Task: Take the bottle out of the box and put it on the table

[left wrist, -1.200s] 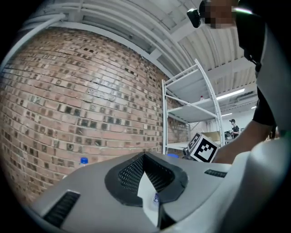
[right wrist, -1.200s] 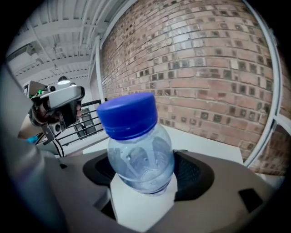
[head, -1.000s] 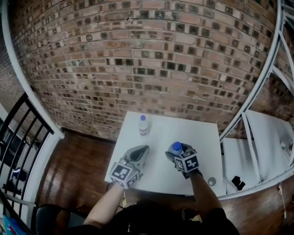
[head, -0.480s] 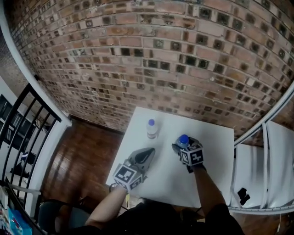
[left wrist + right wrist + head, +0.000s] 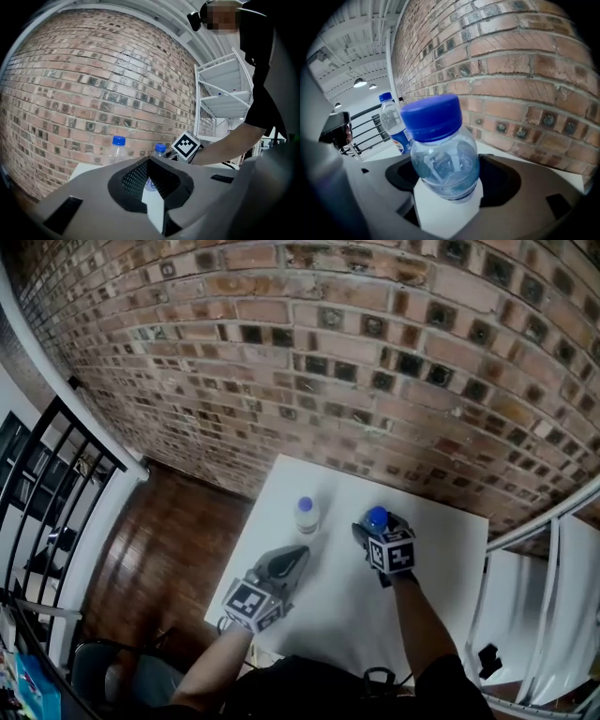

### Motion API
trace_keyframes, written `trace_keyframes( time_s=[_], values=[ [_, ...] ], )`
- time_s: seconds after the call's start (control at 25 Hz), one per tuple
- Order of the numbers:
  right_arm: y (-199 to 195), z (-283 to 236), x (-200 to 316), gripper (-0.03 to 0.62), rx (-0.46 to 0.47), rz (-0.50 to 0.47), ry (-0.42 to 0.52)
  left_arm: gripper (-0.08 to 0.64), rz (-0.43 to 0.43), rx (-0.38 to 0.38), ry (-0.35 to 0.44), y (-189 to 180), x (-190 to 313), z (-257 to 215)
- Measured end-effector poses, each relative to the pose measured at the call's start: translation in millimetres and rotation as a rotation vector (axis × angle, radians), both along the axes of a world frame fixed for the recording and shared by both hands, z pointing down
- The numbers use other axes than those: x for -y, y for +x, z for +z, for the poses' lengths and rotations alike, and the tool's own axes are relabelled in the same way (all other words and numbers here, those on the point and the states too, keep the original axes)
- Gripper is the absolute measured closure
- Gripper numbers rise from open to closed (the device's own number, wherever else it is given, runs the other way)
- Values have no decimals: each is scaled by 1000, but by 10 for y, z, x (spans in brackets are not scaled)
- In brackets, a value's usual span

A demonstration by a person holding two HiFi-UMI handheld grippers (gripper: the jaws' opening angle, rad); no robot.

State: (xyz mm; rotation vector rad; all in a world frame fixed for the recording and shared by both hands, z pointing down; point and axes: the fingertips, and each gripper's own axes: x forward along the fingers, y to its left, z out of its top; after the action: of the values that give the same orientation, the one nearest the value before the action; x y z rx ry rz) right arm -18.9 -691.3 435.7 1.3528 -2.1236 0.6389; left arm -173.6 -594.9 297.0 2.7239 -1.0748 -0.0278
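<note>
A clear bottle with a blue cap stands upright over the white table, and my right gripper is shut on its body. A second blue-capped bottle stands free on the table to its left. My left gripper hovers near the table's left front, jaws together and holding nothing, pointed toward the two bottles. In the left gripper view the held bottle's cap shows beside the right gripper's marker cube. No box is in view.
A brick wall runs right behind the table. A black railing stands at the left above a wooden floor. White metal shelving is at the right, close to the table's edge.
My right gripper has carried its bottle a little farther from me, roughly level with the standing bottle. The head view has shifted closer to the wall. The left gripper has barely moved.
</note>
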Motion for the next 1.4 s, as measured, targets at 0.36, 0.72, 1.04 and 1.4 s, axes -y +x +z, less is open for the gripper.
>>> trace_keyframes(
  time_s=[0.36, 0.72, 1.04, 1.4],
  values=[
    [-24, -8, 119, 213, 72, 29, 52, 566, -10, 2, -45, -31, 136, 162],
    [36, -41, 36, 178, 66, 76, 72, 566, -10, -6, -21, -102, 114, 67],
    [129, -186, -273, 177, 41, 118, 82, 566, 0, -34, 31, -174, -66, -70],
    [13, -860, -893, 274, 83, 165, 231, 566, 12, -81, 97, -399, -464, -350]
  ],
)
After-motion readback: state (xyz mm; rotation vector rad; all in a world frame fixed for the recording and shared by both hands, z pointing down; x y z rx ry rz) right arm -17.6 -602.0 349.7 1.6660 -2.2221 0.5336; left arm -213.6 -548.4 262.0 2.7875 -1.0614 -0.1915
